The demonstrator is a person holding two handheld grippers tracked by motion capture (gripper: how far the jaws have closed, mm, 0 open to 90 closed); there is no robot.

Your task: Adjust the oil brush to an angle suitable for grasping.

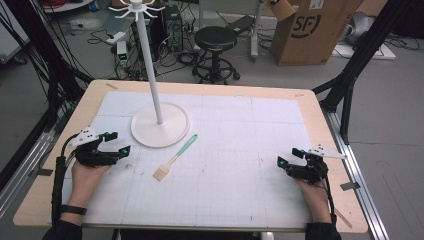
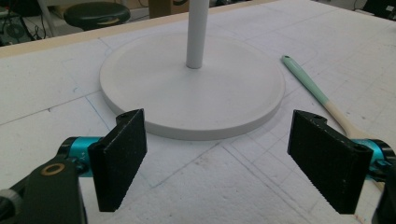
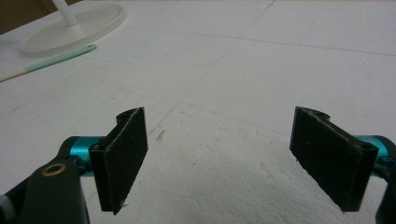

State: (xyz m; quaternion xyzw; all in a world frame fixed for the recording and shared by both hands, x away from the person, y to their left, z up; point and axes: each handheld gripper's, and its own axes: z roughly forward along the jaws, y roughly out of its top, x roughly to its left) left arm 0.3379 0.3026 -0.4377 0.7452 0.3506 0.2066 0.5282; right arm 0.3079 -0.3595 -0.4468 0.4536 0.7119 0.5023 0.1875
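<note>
On the white foam mat (image 1: pixel 240 165) that covers the wooden table (image 1: pixel 320 107), a brush (image 1: pixel 174 158) lies flat, a little left of the middle. Its mint-green handle end points far and to the right, and its pale bristle end points near and to the left. The green tip lies just beside the near right rim of the round white base of a stand (image 1: pixel 160 125), whose thin white pole rises upright from the base centre to a crown of hooks at the top; whether tip and rim touch cannot be told.

At the near left edge of the mat, the left gripper (image 1: pixel 114 142) rests low in the person's left hand (image 1: pixel 85 175), its jaws spread wide with nothing between them. It points toward the stand base, with the brush off to its right and apart from it. In the left gripper view the base (image 2: pixel 196 88) sits just beyond the open jaws and the brush handle (image 2: pixel 308 84) runs down behind the right jaw.

At the near right edge, the right gripper (image 1: pixel 288 156) sits in the right hand (image 1: pixel 312 192), jaws likewise released and empty, well apart from the brush. The right gripper view looks across bare mat (image 3: pixel 261 70) toward the stand base (image 3: pixel 74 28) and the green handle (image 3: pixel 60 58) far off at upper left.

Beyond the table stand a black stool (image 1: pixel 215 39) and a cardboard box (image 1: pixel 312 30) on the floor.
</note>
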